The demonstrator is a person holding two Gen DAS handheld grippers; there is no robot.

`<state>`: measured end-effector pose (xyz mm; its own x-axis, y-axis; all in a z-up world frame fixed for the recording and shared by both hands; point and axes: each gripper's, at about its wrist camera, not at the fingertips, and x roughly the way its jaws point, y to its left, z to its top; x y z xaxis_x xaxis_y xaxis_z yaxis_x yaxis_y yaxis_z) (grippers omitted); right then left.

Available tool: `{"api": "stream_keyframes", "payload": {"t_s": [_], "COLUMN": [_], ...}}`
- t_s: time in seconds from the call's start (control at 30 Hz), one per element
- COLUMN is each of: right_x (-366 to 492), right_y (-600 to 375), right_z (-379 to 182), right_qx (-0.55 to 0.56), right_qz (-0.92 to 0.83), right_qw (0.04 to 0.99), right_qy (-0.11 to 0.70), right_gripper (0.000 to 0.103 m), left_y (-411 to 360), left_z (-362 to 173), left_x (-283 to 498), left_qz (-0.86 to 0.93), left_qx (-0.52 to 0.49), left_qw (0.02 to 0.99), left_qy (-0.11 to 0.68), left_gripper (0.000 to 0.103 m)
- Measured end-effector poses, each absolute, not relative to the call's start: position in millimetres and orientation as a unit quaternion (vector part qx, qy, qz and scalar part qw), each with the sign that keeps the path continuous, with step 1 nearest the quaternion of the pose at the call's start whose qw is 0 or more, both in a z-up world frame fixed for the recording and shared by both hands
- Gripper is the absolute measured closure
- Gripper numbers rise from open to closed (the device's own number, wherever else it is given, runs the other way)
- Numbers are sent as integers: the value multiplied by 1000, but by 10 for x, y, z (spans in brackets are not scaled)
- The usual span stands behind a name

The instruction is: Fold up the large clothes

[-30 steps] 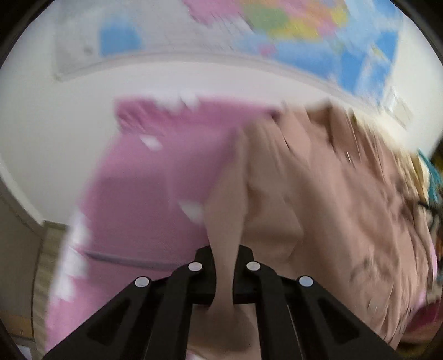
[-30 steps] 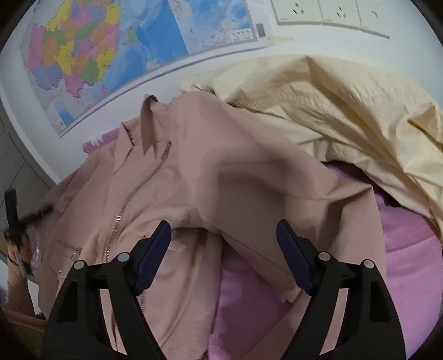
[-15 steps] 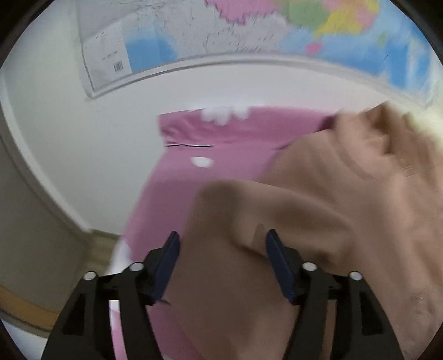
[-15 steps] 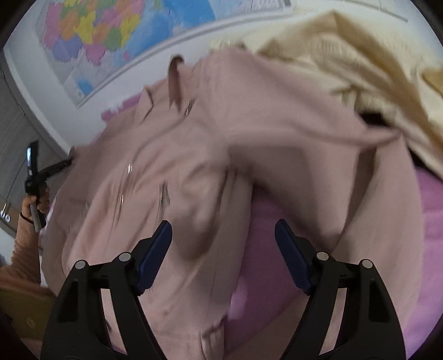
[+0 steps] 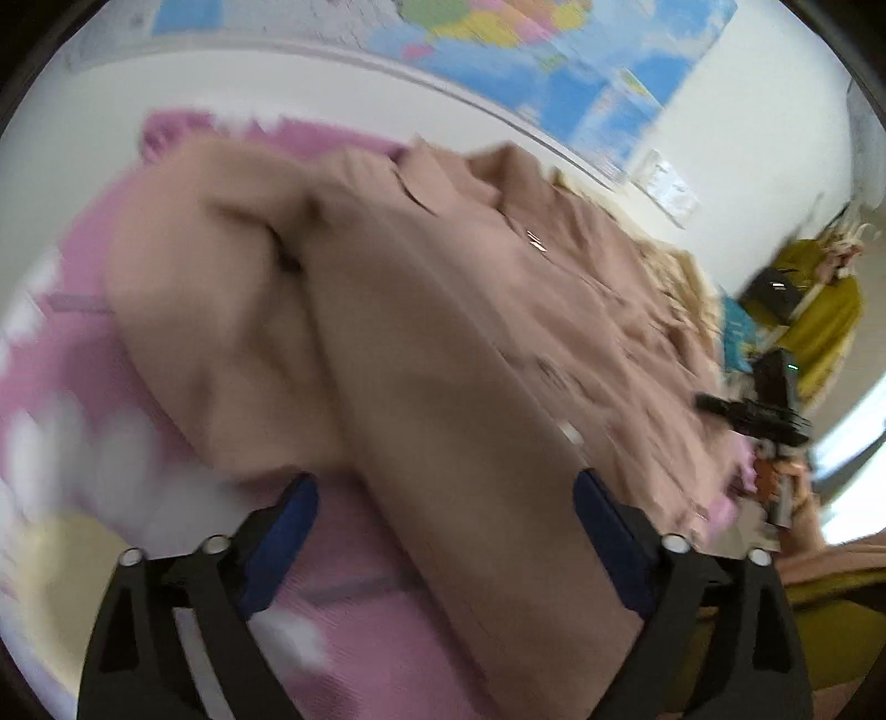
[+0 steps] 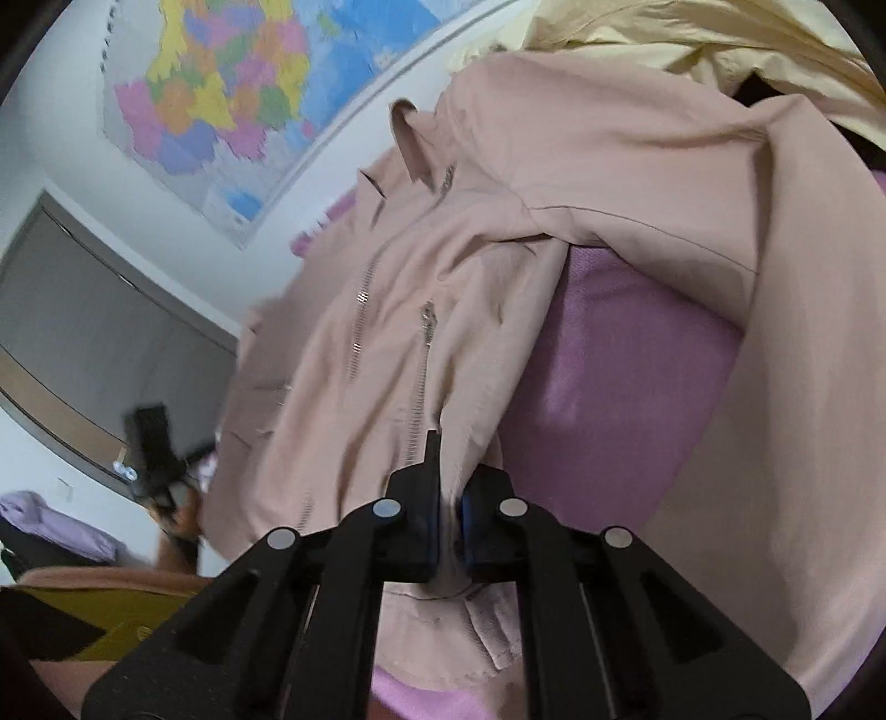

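Jacket [image 6: 443, 310] in dusty pink is spread on a pink sheet [image 6: 620, 354], zip side up.
Its bottom hem is pinched tight by the right gripper [image 6: 451, 526]. The left gripper [image 5: 443, 531] is opening wide, with a fold of cloth lying loose between its jaws. A yellow cloth [image 6: 692, 39] is heaped behind.

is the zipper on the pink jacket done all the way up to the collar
No, in the right wrist view the pink jacket lies open at the front, its two zipper rows running apart.
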<state>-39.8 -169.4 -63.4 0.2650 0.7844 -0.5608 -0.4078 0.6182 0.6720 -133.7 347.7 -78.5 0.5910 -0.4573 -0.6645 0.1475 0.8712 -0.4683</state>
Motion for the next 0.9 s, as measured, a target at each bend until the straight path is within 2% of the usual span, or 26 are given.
{"api": "stream_keyframes", "payload": {"t_s": [0.1, 0.13, 0.17, 0.2, 0.23, 0.4, 0.47, 0.5, 0.53, 0.57, 0.6, 0.67, 0.7, 0.73, 0.77, 0.8, 0.9], "right_x": [-528, -601, -645, -723, -801, -1275, -1385, -1389, -1368, -1311, -1263, -1143, -1098, -1045, -1010, -955, -620], "right_y": [-1742, -1739, -1734, -1730, -1737, -1796, -1735, -1718, -1689, -1658, -1647, -1690, -1704, -1702, -1675, -1626, -1428], "right_z": [-607, -569, -532, -469, -401, -72, -107, -156, -240, -371, -417, -377, -286, -130, 7, 101, 250], "right_qx": [227, 233, 233, 232, 234, 221, 195, 175, 155, 126, 110, 92, 83, 66, 46, 28, -6], "right_qz": [400, 407, 412, 418, 422, 456, 451, 433, 419, 394, 370, 336, 328, 316, 308, 303, 280], "right_qw": [760, 757, 757, 759, 759, 761, 762, 769, 768, 767, 774, 792, 805, 826, 844, 858, 885], "right_qy": [460, 455, 451, 443, 436, 404, 422, 437, 458, 490, 503, 502, 488, 462, 437, 413, 371], "right_gripper": [97, 97, 97, 97, 97, 97, 97, 97, 97, 93, 80, 65, 56, 50, 40, 37, 34], "left_y": [3309, 3243, 3206, 3160, 3167, 3398, 3452, 3425, 3378, 3346, 3304, 3305, 3321, 3348, 3364, 3390, 3227], "left_z": [-835, -840, -841, -844, -844, -348, -235, -219, -238, -271, -305, -293, -260, -231, -172, -130, -12], "left_x": [-1363, -1347, -1334, -1280, -1237, -1436, -1524, -1554, -1554, -1540, -1511, -1477, -1469, -1462, -1437, -1463, -1244], "left_qz": [-189, -187, -179, -169, -158, -117, -106, -101, -90, -80, -63, -46, -48, -50, -58, -63, -75], "left_qx": [-181, -186, -183, -180, -183, -192, -174, -151, -130, -116, -97, -74, -76, -80, -84, -80, -50], "left_qw": [872, 870, 871, 865, 860, 889, 898, 903, 906, 906, 907, 917, 919, 921, 925, 930, 936], "left_qy": [413, 417, 420, 437, 449, 398, 390, 390, 393, 399, 406, 390, 383, 378, 365, 353, 340], "left_gripper": [9, 23, 62, 83, 100, 100, 98, 95, 83, 64, 60, 55, 49, 38, 35, 34, 32]}}
